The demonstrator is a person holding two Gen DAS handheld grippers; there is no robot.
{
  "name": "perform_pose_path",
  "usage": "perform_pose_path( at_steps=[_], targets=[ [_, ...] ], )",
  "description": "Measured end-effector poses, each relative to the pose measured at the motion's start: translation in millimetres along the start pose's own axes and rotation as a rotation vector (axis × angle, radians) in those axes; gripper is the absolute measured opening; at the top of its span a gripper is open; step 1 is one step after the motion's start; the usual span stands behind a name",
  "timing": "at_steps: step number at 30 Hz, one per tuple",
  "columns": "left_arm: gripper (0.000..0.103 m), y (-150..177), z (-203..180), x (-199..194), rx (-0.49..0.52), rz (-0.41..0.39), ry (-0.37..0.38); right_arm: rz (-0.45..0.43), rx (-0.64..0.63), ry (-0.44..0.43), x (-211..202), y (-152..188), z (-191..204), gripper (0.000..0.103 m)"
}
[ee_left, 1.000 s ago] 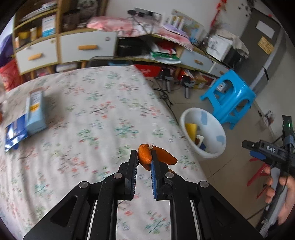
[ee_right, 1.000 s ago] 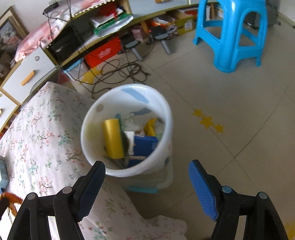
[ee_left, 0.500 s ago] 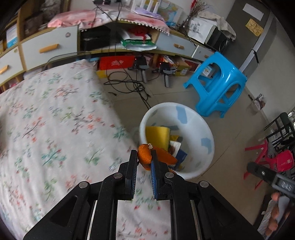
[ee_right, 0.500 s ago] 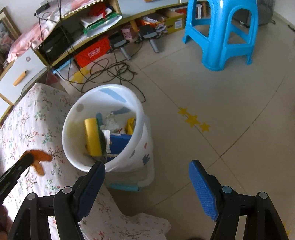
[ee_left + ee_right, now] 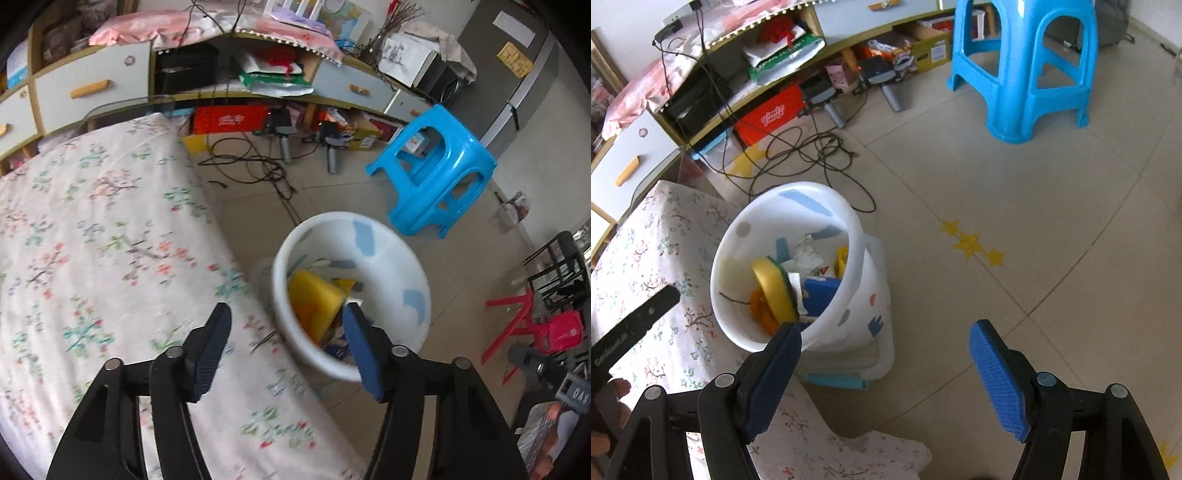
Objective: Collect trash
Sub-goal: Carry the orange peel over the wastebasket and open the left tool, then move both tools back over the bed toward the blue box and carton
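A white trash bin (image 5: 391,258) (image 5: 849,236) stands on the floor beside the floral-covered bed (image 5: 92,240). Inside lie a yellow sponge (image 5: 314,291) (image 5: 772,284), an orange peel (image 5: 761,312) (image 5: 308,317), a blue packet (image 5: 822,291) and crumpled paper (image 5: 807,254). My left gripper (image 5: 286,339) is open and empty, above the bed edge next to the bin's rim. My right gripper (image 5: 884,354) is open and empty, above the floor just right of the bin. One left finger (image 5: 635,325) shows in the right wrist view.
A blue plastic stool (image 5: 436,181) (image 5: 1027,62) stands on the tiled floor behind the bin. Cables (image 5: 812,155) and boxes lie under a low cabinet (image 5: 110,85). A red stool (image 5: 535,328) is at the right.
My left gripper carried the orange peel from over the bed to the bin, then opened; the peel now lies inside the bin. My right gripper stayed open and shifted slightly.
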State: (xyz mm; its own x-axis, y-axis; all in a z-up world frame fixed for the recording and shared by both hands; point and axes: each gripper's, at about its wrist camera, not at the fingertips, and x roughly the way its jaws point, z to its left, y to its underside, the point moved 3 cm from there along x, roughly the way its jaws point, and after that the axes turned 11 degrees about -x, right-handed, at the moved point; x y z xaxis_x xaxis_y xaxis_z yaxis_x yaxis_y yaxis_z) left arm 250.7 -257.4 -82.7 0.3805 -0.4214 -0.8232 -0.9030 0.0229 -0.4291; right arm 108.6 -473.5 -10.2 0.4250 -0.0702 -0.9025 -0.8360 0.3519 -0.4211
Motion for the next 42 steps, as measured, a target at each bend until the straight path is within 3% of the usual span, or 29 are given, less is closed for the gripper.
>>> perform_pose_path(
  at_steps=[3,6,16,26,42],
  targets=[
    [0.069,5,12,-15,0.02,-0.009,-0.035,-0.015,-0.028,0.013,-5,-1,7,0.081],
    [0.084,11,30,-34,0.031,-0.02,-0.073,-0.026,-0.038,0.014,-9,-1,13,0.082],
    [0.103,28,96,-97,0.014,-0.091,-0.131,-0.031,-0.157,-0.007,-14,1,78,0.086],
    [0.103,33,173,-146,-0.071,-0.192,-0.227,-0.046,-0.26,-0.038,-11,6,161,0.091],
    [0.103,11,272,-174,-0.259,-0.224,-0.322,-0.034,-0.339,-0.061,16,11,262,0.094]
  ],
)
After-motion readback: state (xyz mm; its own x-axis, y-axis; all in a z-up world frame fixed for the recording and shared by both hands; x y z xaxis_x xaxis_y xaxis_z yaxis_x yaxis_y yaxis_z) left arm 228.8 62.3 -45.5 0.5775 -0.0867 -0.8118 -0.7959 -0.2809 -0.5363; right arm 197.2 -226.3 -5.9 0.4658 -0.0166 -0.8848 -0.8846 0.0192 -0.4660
